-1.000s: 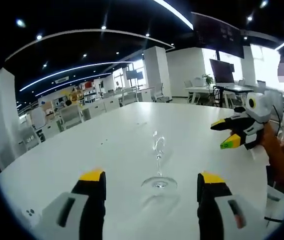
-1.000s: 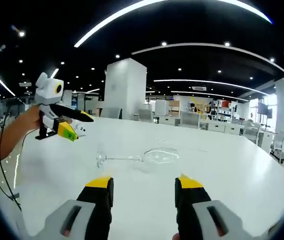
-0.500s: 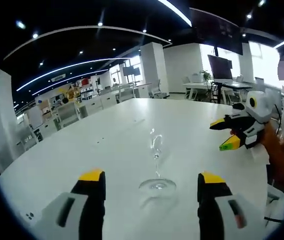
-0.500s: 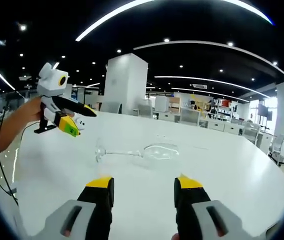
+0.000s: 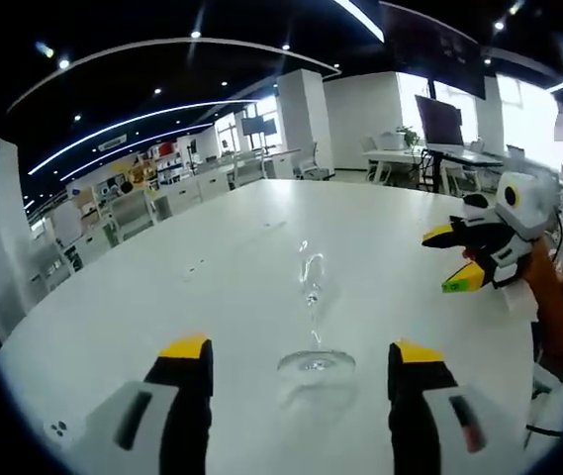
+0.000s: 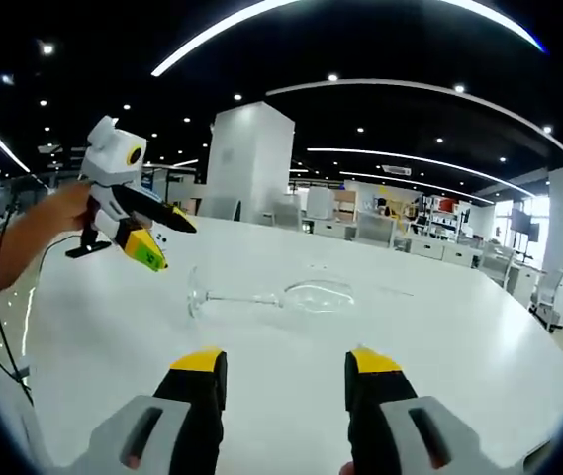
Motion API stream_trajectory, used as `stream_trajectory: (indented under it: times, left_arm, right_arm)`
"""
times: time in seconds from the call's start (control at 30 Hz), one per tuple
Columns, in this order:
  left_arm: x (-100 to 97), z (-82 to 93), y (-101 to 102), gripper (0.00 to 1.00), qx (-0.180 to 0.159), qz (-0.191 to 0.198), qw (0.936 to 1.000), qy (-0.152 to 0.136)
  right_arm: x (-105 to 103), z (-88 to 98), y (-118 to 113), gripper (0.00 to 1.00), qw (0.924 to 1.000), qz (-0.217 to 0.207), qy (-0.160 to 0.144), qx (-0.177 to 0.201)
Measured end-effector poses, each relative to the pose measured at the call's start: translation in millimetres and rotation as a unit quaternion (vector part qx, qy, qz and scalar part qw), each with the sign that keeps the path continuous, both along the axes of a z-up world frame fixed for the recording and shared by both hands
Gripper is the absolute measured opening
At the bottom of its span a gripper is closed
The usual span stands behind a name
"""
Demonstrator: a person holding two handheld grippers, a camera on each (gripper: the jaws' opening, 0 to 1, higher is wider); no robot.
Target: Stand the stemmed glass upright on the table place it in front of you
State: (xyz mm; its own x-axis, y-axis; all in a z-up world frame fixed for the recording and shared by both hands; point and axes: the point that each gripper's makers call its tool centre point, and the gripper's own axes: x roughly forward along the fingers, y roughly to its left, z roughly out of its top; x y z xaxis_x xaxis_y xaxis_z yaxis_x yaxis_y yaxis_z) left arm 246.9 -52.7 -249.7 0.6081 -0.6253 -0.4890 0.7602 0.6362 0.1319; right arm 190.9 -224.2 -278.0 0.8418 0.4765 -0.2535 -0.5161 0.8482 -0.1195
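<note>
both grippers (image 5: 297,358) (image 6: 285,366) gape unloaded near the toppled stemmed glass (image 6: 266,296), its clear bowl barely discernible.

In the right gripper view the left gripper (image 6: 158,238) has drifted closer to the foot of the glass (image 6: 261,297) — now just above it — while the glass itself lies where it lay.

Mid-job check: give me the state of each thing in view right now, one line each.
stemmed glass: lying on its side on the table, empty, not gripped.
left gripper: open, jaws either side of the glass's foot, not touching.
right gripper: open, short of the glass.
table: white, bearing the glass.
</note>
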Motion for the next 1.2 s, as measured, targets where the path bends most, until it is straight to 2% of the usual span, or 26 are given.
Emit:
stream_trajectory:
  times: [0.17,0.5,0.73,0.87,1.2]
  left_arm:
    - [6.1,1.2,-1.9,0.68,-0.008,0.003,1.0,0.003]
    - [6.5,-7.5,-16.3,0.67,0.01,-0.011,0.9996,0.025]
    - [9.9,-9.3,-21.2,0.66,0.019,-0.015,0.9992,0.03]
    - [16.0,-12.1,-23.8,0.66,0.028,-0.018,0.9989,0.032]
    - [27.1,-17.3,-34.4,0.66,0.031,-0.024,0.998,0.049]
  right_arm:
    - [-0.6,-1.0,0.7,0.51,1.0,0.0,0.001,-0.002]
    - [-0.2,-1.2,-0.2,0.51,1.0,-0.001,0.001,-0.003]
    - [0.6,-1.2,-1.5,0.51,1.0,-0.002,0.002,-0.003]
    - [1.3,-2.6,0.0,0.51,1.0,0.005,0.008,-0.002]
    - [0.6,1.3,-3.0,0.51,1.0,0.001,0.0,0.001]
